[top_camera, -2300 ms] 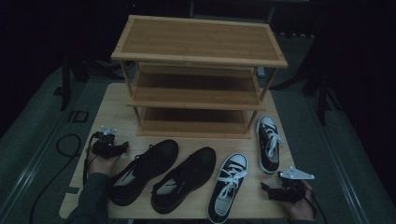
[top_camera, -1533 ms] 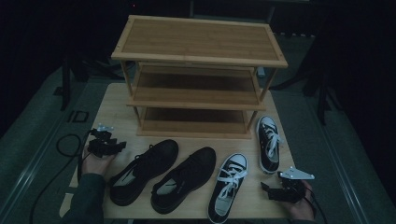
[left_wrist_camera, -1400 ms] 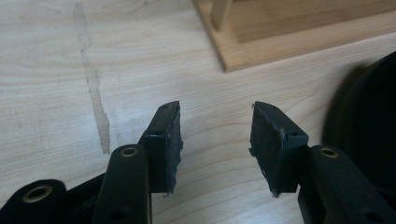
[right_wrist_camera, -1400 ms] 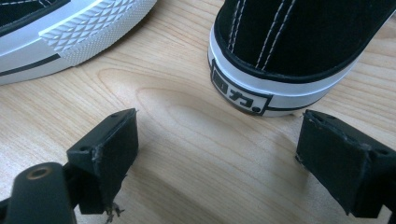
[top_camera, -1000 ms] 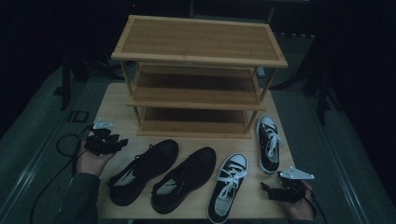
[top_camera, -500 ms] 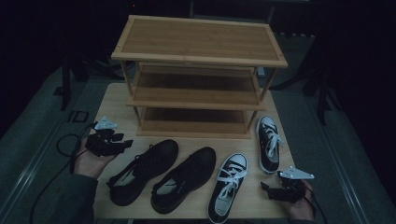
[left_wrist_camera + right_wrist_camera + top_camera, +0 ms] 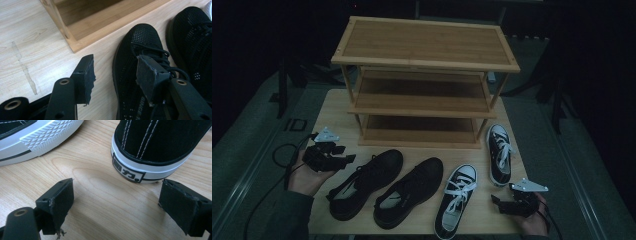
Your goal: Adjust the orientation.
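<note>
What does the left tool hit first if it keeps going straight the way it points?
Probably the leftmost black mesh shoe: the open left tool points at its outer side, one jaw over the laces, the other over the bare table. Height above it is unclear.

A three-tier shelf rack (image 7: 424, 85) stands at the rear of the table (image 7: 329, 107). Before it lie four shoes in a row: left mesh shoe (image 7: 364, 182), second mesh shoe (image 7: 409, 192), a laced sneaker (image 7: 456, 200), and another sneaker (image 7: 500, 154) rightmost, beside the rack's right front leg.
</note>
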`<action>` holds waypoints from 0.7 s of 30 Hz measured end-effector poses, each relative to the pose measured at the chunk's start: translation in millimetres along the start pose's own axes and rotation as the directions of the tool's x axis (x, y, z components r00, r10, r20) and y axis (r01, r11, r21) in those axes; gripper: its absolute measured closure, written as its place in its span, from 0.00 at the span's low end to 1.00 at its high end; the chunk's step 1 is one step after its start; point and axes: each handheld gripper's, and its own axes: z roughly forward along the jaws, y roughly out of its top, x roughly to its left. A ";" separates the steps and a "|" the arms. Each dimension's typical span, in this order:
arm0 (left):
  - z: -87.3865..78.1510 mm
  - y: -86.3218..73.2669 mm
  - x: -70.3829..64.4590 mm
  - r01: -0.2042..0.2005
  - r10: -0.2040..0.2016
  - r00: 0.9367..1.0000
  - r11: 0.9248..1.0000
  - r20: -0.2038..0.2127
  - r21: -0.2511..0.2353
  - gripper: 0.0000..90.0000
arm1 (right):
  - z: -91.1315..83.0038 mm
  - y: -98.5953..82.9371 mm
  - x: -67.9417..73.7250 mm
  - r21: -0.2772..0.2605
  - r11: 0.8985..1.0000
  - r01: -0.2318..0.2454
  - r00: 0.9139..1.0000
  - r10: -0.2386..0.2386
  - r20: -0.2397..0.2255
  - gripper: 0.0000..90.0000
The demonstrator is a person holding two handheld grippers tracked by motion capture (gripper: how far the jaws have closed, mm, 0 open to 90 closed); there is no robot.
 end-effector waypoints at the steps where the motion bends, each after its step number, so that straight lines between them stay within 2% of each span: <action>1: -0.6 0.0 -0.8 -0.003 0.003 1.000 1.000 0.003 0.004 0.54 | 0.0 0.0 0.0 0.000 1.000 0.000 1.000 0.000 0.000 0.14; 10: -0.5 -5.0 -5.6 -0.027 0.026 0.997 0.999 0.073 0.019 0.56 | 0.0 0.0 0.0 0.000 1.000 0.000 1.000 0.000 0.000 0.14; 21: -4.8 -13.1 -12.4 -0.046 0.043 0.993 0.998 0.108 0.030 0.58 | 0.0 0.2 0.3 0.000 1.000 -0.002 1.000 0.002 0.000 0.14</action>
